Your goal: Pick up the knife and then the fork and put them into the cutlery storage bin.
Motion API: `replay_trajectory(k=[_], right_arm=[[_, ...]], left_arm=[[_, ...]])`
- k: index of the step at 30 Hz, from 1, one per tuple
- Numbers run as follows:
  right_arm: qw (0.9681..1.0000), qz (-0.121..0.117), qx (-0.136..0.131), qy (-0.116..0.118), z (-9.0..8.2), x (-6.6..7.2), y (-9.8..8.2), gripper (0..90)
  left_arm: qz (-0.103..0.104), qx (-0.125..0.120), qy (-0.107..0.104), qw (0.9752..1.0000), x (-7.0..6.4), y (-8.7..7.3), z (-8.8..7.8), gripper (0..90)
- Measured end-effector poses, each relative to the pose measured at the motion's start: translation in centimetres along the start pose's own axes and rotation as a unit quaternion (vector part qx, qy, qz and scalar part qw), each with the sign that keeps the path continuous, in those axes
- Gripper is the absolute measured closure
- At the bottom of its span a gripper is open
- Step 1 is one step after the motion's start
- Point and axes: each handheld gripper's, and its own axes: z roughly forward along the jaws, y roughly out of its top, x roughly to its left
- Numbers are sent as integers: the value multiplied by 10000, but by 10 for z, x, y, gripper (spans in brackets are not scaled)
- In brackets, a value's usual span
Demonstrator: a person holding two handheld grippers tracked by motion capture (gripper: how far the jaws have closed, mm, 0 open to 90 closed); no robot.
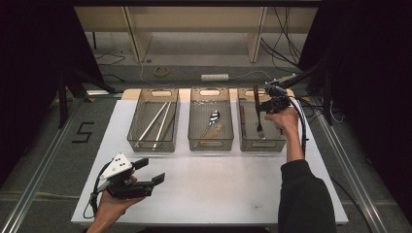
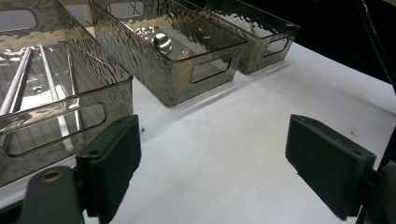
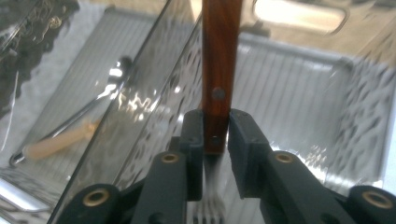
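Between the matt black jaws sits a fork (image 3: 215, 93) with glossy reddish wood handle (riveted) and metal tines; beyond them, the bins (image 2: 173, 56) look like rippled, smoky clear plastic.

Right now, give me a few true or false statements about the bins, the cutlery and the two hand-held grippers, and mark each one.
1. The right hand-held gripper grips a wooden-handled fork. True.
2. The left hand-held gripper holds a spoon. False: it is open and empty, above the white table.
3. The spoon lies in the middle bin. True.
4. The left bin is empty. False: long metal sticks lie in it.
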Motion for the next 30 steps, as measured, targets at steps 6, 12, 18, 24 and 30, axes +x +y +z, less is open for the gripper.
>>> replay_trajectory(k=[6, 12, 18, 24, 30], right_arm=[[9997, 16, 90, 221, 1, 1, 0, 603], [9995, -85, -32, 296, -7, 5, 0, 556], [9990, -126, -223, 371, -17, 9, -2, 500], [9980, -146, -396, 467, -22, 13, -9, 435], [9962, -198, -635, 557, -30, 19, -19, 402]], left_arm=[[-3, -5, 3, 10000, 0, 0, 0, 178], [-2, -6, 7, 10000, 0, 0, 0, 178], [-4, -6, 13, 10000, 0, 0, 0, 177], [28, 20, 20, 10000, 0, 0, 0, 177], [-27, 8, -1, 10000, 1, 0, 0, 177]])
